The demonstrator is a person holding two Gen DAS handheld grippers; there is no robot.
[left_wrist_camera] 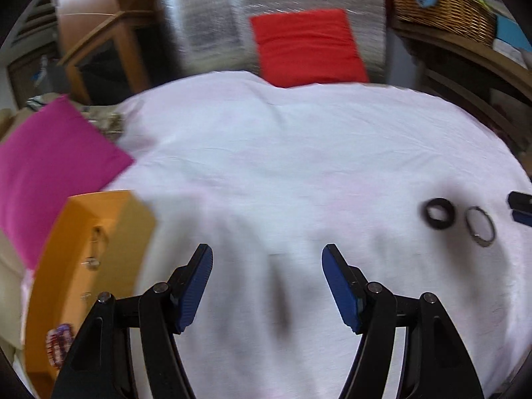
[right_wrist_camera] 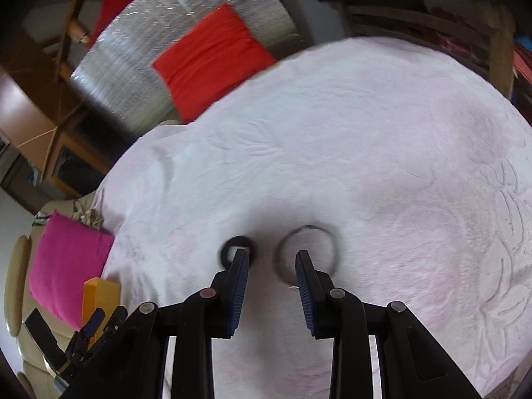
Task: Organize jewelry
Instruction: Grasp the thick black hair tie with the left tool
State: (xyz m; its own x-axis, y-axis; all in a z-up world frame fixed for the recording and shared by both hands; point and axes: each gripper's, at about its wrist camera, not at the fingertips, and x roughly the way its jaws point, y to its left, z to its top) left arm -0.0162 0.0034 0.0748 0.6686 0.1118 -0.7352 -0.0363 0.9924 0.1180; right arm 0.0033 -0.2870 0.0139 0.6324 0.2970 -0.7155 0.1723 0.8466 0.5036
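Note:
A thick black ring (left_wrist_camera: 439, 213) and a thin metal bangle (left_wrist_camera: 480, 226) lie side by side on the white cloth (left_wrist_camera: 266, 153) at the right of the left wrist view. My left gripper (left_wrist_camera: 267, 252) stands open over bare cloth, well left of them. An open orange box (left_wrist_camera: 96, 266) with small jewelry pieces sits at its left. In the right wrist view my right gripper (right_wrist_camera: 271, 254) hovers over both pieces with its jaws partly apart and nothing pressed. One fingertip overlaps the black ring (right_wrist_camera: 227, 249), the other sits inside the bangle (right_wrist_camera: 309, 227). The picture is blurred.
A pink cushion (left_wrist_camera: 56, 153) lies left of the cloth and a red cushion (left_wrist_camera: 309, 46) at its far edge, against a silver foil-covered panel (left_wrist_camera: 206, 16). A wicker basket (left_wrist_camera: 445, 6) stands on wooden shelving at the back right. The orange box (right_wrist_camera: 99, 291) shows at lower left.

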